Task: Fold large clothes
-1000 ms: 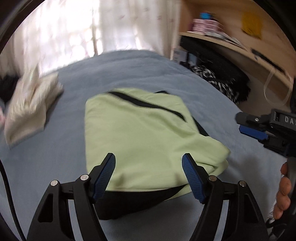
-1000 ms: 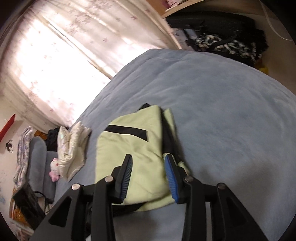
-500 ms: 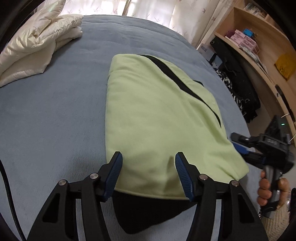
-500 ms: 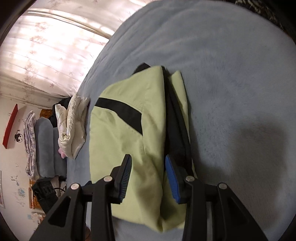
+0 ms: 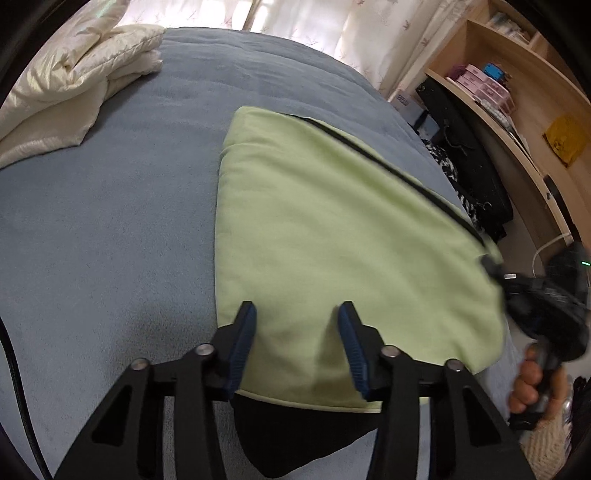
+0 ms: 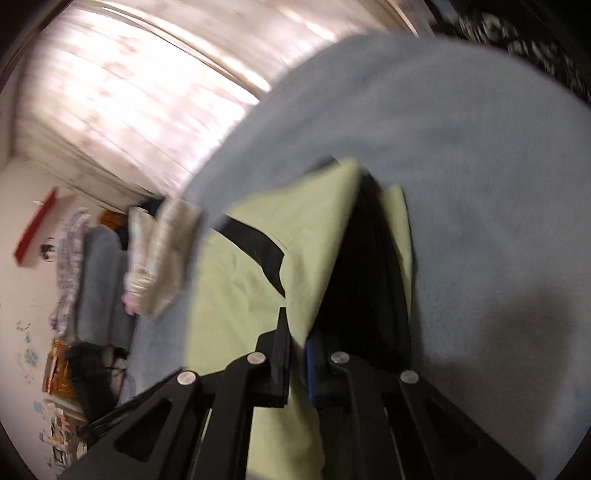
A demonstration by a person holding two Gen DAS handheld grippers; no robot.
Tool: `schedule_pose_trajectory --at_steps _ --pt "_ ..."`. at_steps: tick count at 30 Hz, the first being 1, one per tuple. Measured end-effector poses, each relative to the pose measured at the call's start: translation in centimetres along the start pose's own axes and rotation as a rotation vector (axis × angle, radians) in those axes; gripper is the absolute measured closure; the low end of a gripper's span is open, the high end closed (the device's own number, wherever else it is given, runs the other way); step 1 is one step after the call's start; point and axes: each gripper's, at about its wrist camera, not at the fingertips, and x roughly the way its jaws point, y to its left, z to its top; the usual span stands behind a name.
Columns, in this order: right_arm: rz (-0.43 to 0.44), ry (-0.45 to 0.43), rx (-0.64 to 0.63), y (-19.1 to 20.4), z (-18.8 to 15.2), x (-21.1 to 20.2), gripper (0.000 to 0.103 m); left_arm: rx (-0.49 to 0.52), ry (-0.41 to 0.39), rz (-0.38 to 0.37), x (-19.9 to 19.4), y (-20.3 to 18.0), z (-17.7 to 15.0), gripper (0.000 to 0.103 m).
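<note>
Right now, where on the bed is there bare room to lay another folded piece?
Bare blue bedspread lies between the cream quilt and the green garment, and beyond the garment toward the curtains. The shelf side is crowded.

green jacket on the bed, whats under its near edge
A black layer, maybe lining or a hood, sticks out from under the light green jacket near the left gripper. Below that lies the blue-grey blanket. How far the black layer runs underneath is covered.
</note>
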Motion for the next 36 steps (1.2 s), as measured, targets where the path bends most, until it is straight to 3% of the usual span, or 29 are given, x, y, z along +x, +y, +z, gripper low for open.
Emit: schedule_pose_trajectory --at_steps 3,5,9,15,19,23,27,28,29,30,31,34,36 --pt "-0.057 -0.096 -0.109 2.0 -1.3 -3.0 0.098 0.064 -0.018 0.024 0.3 -0.8 -0.7 0.067" --pt "-0.144 -0.065 -0.121 1.2 -1.9 -2.0 0.098 0.111 -0.020 0.073 0.9 -1.5 -1.1 0.068" --pt "-0.206 0.018 -0.014 -2.7 -2.9 1.3 0.098 0.178 -0.025 0.126 1.7 -2.3 -1.5 0.068" --pt "-0.122 0.056 0.120 -4.0 -3.3 0.3 0.092 0.164 -0.009 0.090 0.8 -2.0 -1.3 0.067" --pt "-0.109 0.101 0.067 -2.9 -3.9 -2.5 0.073 0.144 0.009 0.047 -0.5 -2.3 -1.7 0.067" --pt "-0.110 0.136 0.016 -1.8 -5.2 -4.2 0.072 0.123 0.022 0.015 -1.9 -2.1 -3.2 0.067" --pt "-0.125 0.173 0.014 -2.2 -6.6 -3.8 0.072 0.142 0.017 0.043 -2.3 -2.4 -4.4 0.067" --pt "-0.135 0.176 0.011 -2.0 -6.7 -3.3 0.073 0.143 0.023 0.049 -2.3 -2.5 -4.5 0.067" --pt "-0.152 0.182 -0.001 -2.0 -7.1 -2.9 0.081 0.143 0.022 0.052 -2.4 -2.6 -4.6 0.072" --pt "-0.167 0.177 -0.014 -1.9 -7.4 -3.0 0.090 0.147 0.026 0.046 -2.5 -2.7 -4.7 0.085" --pt "-0.177 0.165 -0.035 -1.5 -7.7 -3.3 0.096 0.154 0.034 0.042 -2.4 -2.8 -4.8 0.091" --pt "-0.240 0.117 -0.101 -0.7 -8.3 -4.0 0.099 0.177 0.055 0.075 -1.1 -2.6 -5.9 0.095" --pt "-0.261 0.176 -0.056 -2.1 -8.9 -2.8 0.099 0.181 0.056 0.087 -0.7 -2.6 -6.3 0.095"
